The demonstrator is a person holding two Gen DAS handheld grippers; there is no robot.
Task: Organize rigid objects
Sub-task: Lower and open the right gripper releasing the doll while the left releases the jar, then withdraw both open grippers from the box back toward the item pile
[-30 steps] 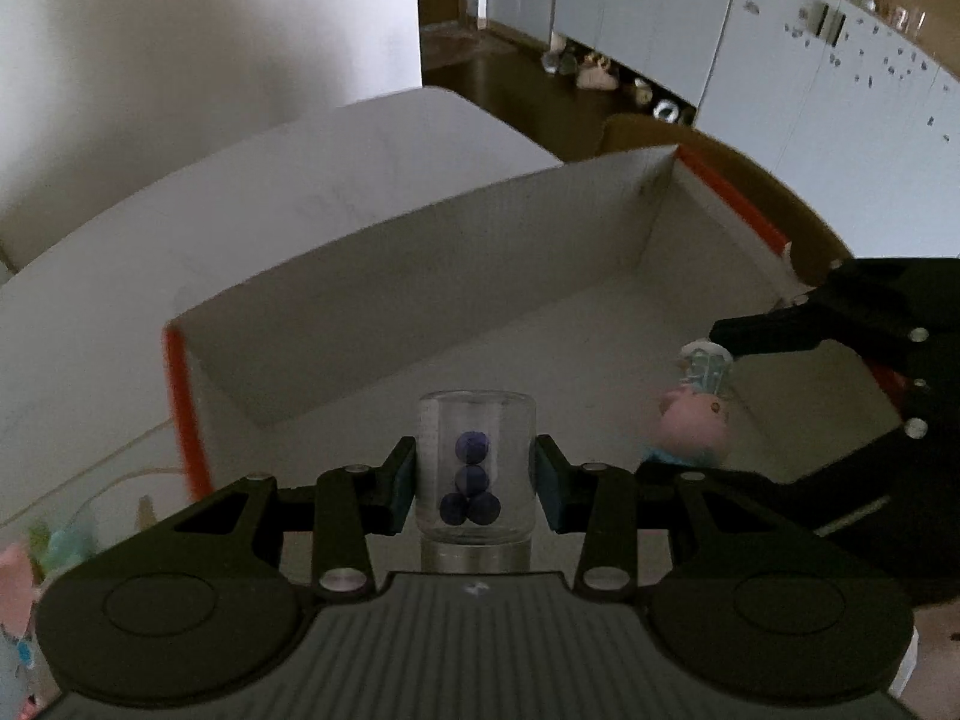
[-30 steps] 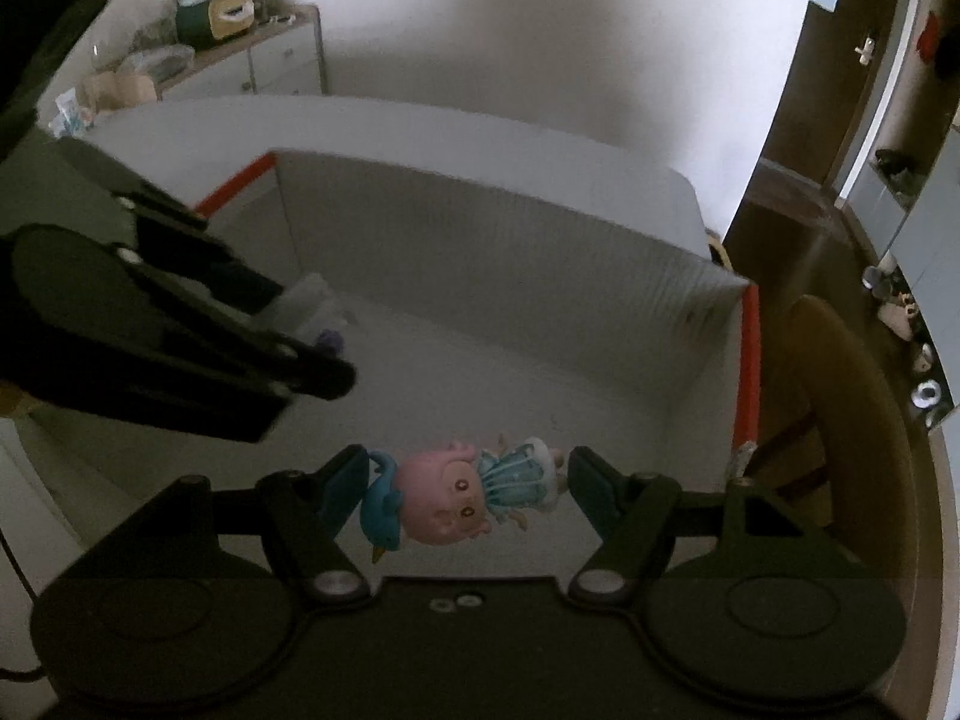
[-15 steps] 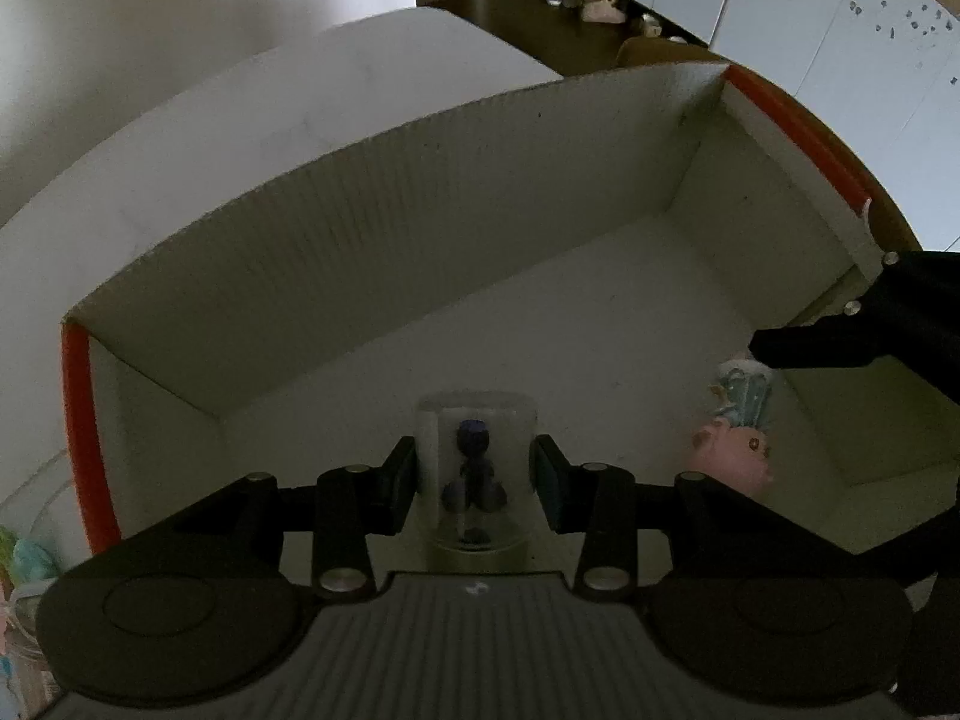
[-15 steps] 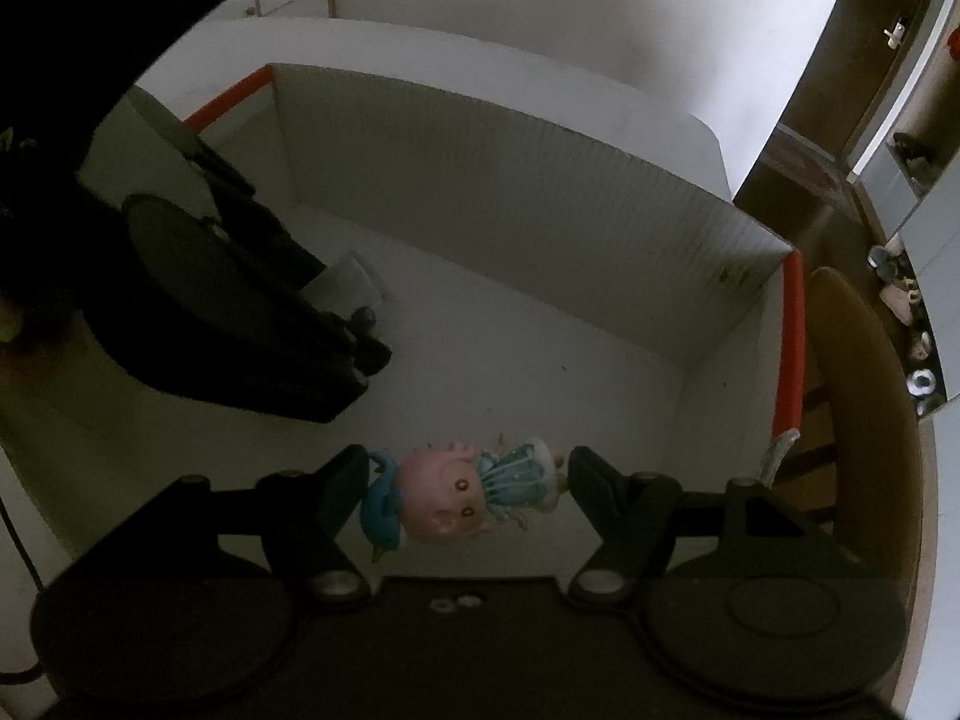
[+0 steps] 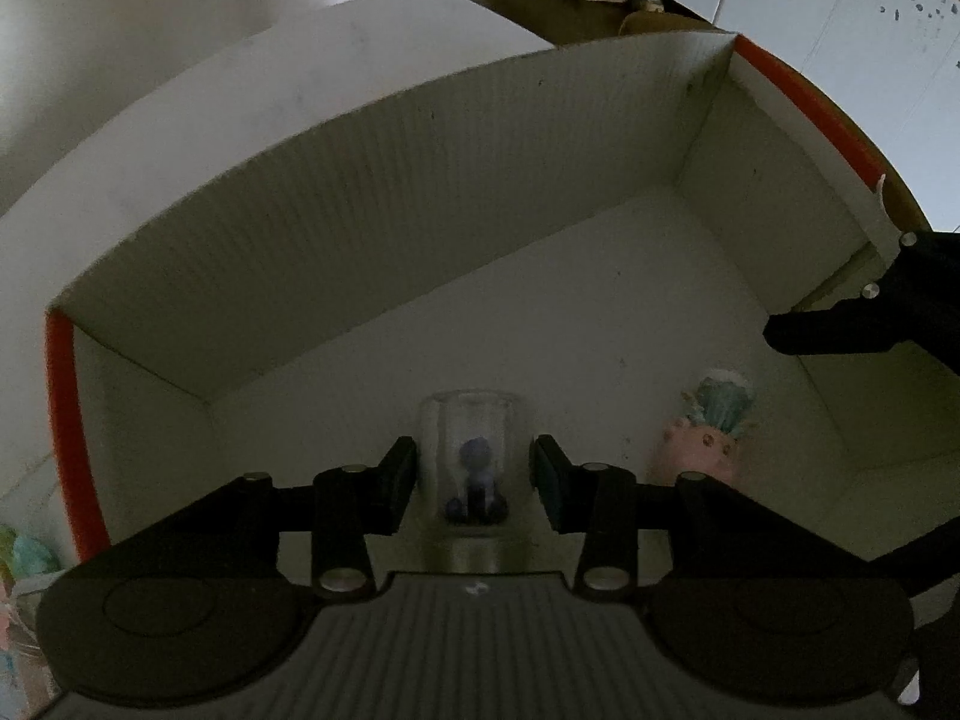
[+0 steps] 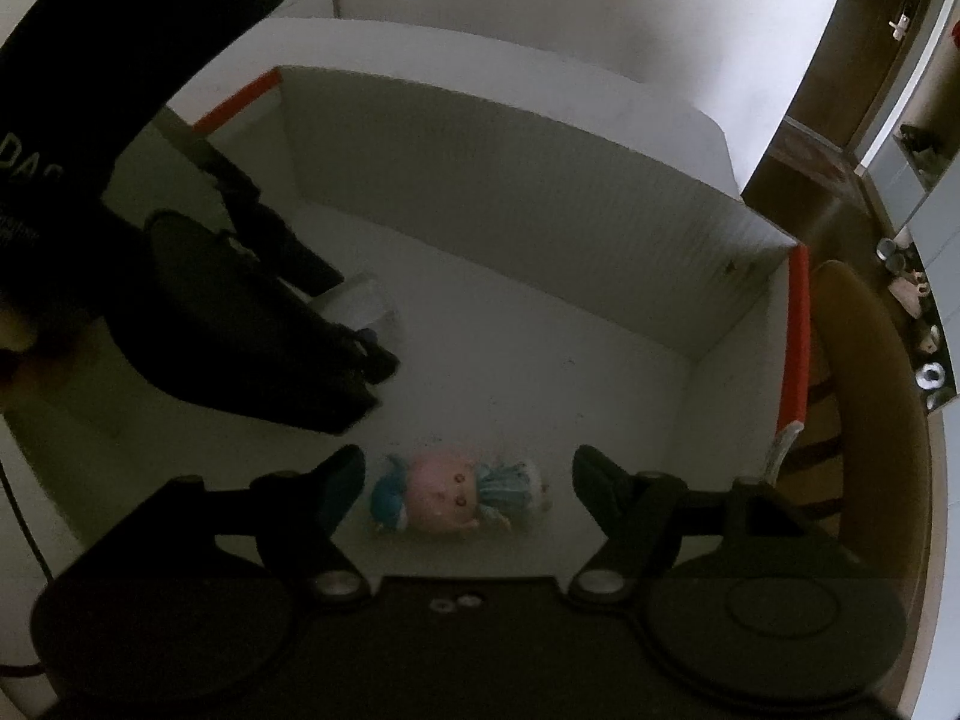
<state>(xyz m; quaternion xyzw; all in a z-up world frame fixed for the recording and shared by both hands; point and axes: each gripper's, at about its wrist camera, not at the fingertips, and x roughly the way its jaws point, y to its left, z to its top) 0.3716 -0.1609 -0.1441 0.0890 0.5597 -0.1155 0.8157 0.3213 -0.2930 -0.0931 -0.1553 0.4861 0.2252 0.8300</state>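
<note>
A white cardboard box [image 5: 372, 192] with orange edges holds both items; it also shows in the right wrist view [image 6: 528, 192]. A clear jar with dark blue beads [image 5: 471, 468] stands on the box floor between the fingers of my left gripper [image 5: 473, 480], with small gaps on both sides. A pink-haired doll in a teal dress [image 6: 456, 495] lies on the box floor between the wide-open fingers of my right gripper [image 6: 468, 480], not touching them. The doll also shows in the left wrist view [image 5: 708, 432].
The box stands on a white table [image 5: 240, 78]. A wooden chair back [image 6: 864, 396] is right of the box. My left gripper's black body [image 6: 228, 300] fills the box's left side in the right wrist view. Colourful toys [image 5: 18, 564] lie left of the box.
Both grippers have gone down into the box. The right gripper has opened and let go of the doll onto the floor. The left gripper's fingers have parted slightly from the jar.
</note>
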